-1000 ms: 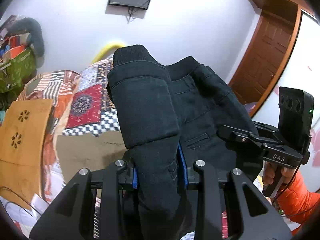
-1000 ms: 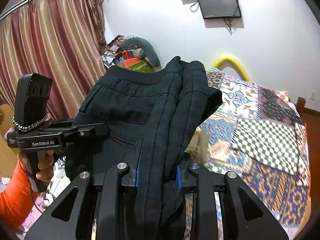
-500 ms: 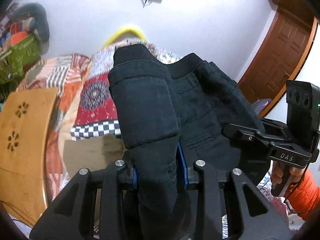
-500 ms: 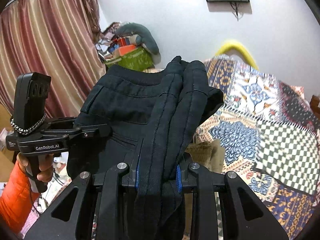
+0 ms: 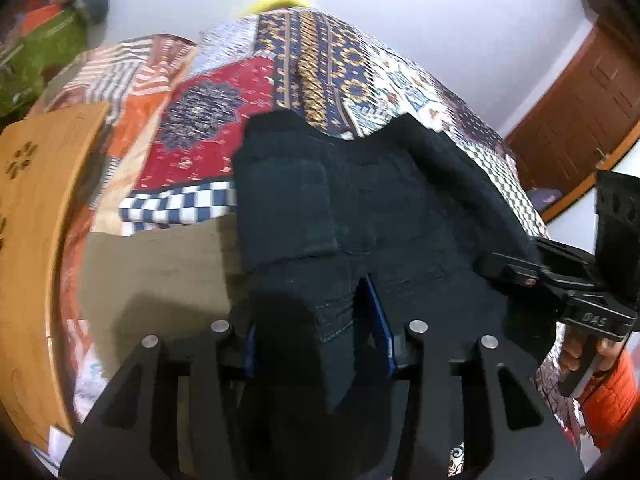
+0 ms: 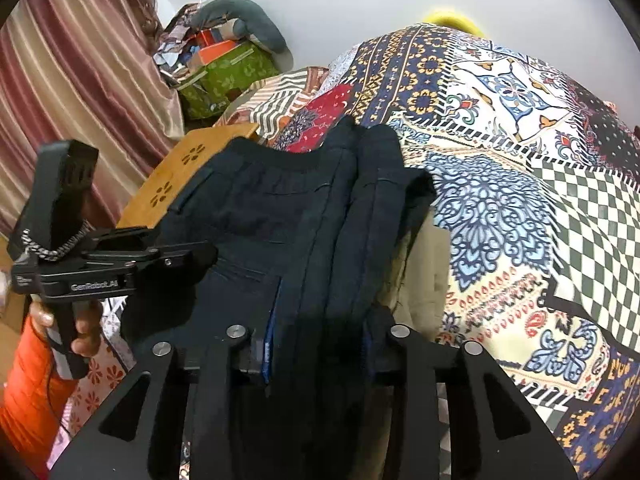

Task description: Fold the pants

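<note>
The dark navy pants [image 5: 360, 208] hang folded between my two grippers, held up in the air above the bed. My left gripper [image 5: 316, 340] is shut on one bunched end of the waistband side. My right gripper [image 6: 320, 344] is shut on the other bunched end of the pants [image 6: 280, 208]. In the left wrist view the right gripper's body [image 5: 576, 280] shows at the right edge, pinching the cloth. In the right wrist view the left gripper's body [image 6: 108, 268] shows at the left. The fingertips are hidden in the fabric.
A patchwork bedspread [image 6: 500, 160] covers the bed ahead and below. A bare tan patch of mattress [image 5: 160, 272] lies near me. A wooden board [image 5: 36, 208] stands at the left. A green box of clutter [image 6: 228, 72] and a curtain [image 6: 60, 80] are at far left; a brown door [image 5: 580, 100] at right.
Both cameras have tilted down toward the bed; the wall screen has left the view and the bedspread fills more of it. The pants stay gripped in both grippers.
</note>
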Motion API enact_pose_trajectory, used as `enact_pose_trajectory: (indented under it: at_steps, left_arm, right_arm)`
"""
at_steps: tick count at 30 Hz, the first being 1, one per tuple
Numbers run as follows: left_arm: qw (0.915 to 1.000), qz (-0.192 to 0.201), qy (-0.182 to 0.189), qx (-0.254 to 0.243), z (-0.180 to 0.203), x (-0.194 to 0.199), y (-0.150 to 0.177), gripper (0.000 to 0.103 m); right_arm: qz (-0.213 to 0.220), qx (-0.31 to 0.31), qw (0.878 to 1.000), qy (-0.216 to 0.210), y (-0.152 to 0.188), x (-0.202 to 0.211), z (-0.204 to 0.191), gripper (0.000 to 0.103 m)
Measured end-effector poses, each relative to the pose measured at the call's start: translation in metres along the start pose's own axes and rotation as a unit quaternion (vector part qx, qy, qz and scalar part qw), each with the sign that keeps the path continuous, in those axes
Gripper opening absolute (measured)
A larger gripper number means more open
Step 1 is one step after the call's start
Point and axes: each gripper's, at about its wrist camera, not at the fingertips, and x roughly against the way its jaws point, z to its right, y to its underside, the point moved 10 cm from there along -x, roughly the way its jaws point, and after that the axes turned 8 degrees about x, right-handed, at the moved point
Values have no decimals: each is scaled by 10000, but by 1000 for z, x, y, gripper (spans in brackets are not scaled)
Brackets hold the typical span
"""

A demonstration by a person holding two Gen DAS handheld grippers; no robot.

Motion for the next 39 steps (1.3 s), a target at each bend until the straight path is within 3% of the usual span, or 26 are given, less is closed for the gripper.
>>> enact_pose_trajectory:
  at_steps: [7,12,20,27,36,39]
  left_arm:
    - [9956,401,-790,-300,-11,38,-1,44]
    - [9892,895,-1052,-492,8,91,1,44]
    - [9734,1915,-1033,-712,70,201,20,44]
    - [9498,2816,-1002,-923,127,299,62,44]
    - [9224,3595,-972,-1026,178,384,124,44]
    - [9173,3736,-918,-1025,188,399,140,47]
  right_arm:
    - [174,266,9992,257,-3,37,2,33]
    - [484,365,9971,453,-8,73,-4,33]
    - [1243,665,9882,598,-23,161,-48,33]
    - [2013,1011,9721,652,-22,242,-101,33]
    - [2743,1168,9523,655,9,324,-156,33]
    - [2904,1128,9485,577,21,340,-167,33]
